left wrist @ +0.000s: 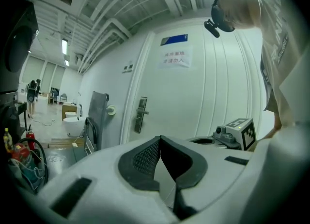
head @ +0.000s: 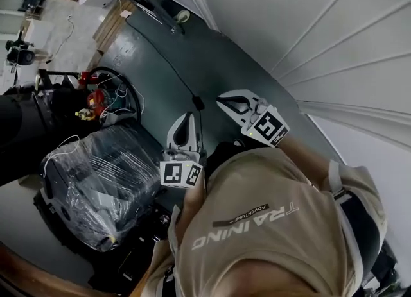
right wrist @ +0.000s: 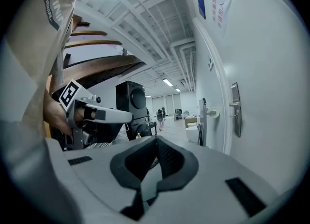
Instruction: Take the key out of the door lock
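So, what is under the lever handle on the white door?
Only the dark metal lock plate shows below the lever handle; any key is too small to see.

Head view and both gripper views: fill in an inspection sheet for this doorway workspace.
Surface: dark floor.
Job's things: white door with lock plate and lever handle; key too small to make out.
Clutter: plastic-wrapped bundle, red item nearby.
Grippers: left gripper and right gripper both have jaws together, empty, short of the lock plate.
Cables: black cable across the floor; white cable on the bundle.
Surroundings: paper sign on the door; people far off.
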`<state>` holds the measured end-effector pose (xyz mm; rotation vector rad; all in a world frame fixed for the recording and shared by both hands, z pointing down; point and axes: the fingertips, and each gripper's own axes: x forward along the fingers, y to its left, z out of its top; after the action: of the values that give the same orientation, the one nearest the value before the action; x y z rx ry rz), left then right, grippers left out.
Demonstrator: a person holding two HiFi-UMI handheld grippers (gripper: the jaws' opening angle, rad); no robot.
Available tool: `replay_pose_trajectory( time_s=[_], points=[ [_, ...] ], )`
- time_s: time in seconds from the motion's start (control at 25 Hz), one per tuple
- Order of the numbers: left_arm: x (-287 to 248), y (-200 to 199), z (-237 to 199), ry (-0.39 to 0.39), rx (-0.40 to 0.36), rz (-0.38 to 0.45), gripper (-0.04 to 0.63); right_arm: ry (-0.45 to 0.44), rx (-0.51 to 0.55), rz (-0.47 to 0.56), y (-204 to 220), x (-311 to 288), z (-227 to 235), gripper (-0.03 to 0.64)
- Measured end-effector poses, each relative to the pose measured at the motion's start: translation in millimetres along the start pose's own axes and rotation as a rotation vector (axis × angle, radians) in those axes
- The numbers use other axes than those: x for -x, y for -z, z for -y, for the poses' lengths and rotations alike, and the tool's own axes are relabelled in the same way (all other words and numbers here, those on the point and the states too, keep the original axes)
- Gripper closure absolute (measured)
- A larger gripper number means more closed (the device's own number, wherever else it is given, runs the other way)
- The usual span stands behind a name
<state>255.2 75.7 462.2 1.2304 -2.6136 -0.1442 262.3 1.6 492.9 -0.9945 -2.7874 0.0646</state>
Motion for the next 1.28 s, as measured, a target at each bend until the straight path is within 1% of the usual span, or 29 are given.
replay_pose_trajectory(
  time_s=[0.08,0.16,0.32,0.44,0.52,0.64,0.72,0.8,1.0,1.16,1.28],
  points=[
    [-7,7,1,0.011,-0.020,-0.037,0.586,0.001,-0.019,0.002,5,3,6,0.603],
    [-18,10,0,0.017,-0.027,-0.055,0.586,0.011,-0.044,-0.008,14,8,12,0.603],
    [-44,7,-5,0.045,0.004,-0.050,0.586,0.057,-0.083,-0.061,34,18,32,0.603],
    [-63,0,-16,0.072,0.021,-0.033,0.586,0.088,-0.089,-0.094,38,14,47,0.603],
    [-71,-4,-30,0.088,0.035,-0.016,0.586,0.099,-0.071,-0.103,32,1,51,0.603],
    [-77,0,-54,0.116,0.074,-0.004,0.586,0.102,-0.005,-0.098,15,-26,53,0.603],
    [-74,1,-66,0.131,0.097,-0.007,0.586,0.103,0.018,-0.089,0,-42,47,0.603],
    [-70,-7,-78,0.140,0.100,0.014,0.586,0.105,0.030,-0.076,-17,-58,40,0.603],
    [-60,-23,-119,0.134,0.120,0.068,0.586,0.122,0.052,-0.045,-47,-101,30,0.603],
    [-45,-9,-145,0.118,0.155,0.085,0.586,0.154,0.107,-0.082,-44,-123,33,0.602],
    [-32,-10,-165,0.097,0.159,0.089,0.586,0.145,0.141,-0.080,-51,-143,24,0.603]
  ],
)
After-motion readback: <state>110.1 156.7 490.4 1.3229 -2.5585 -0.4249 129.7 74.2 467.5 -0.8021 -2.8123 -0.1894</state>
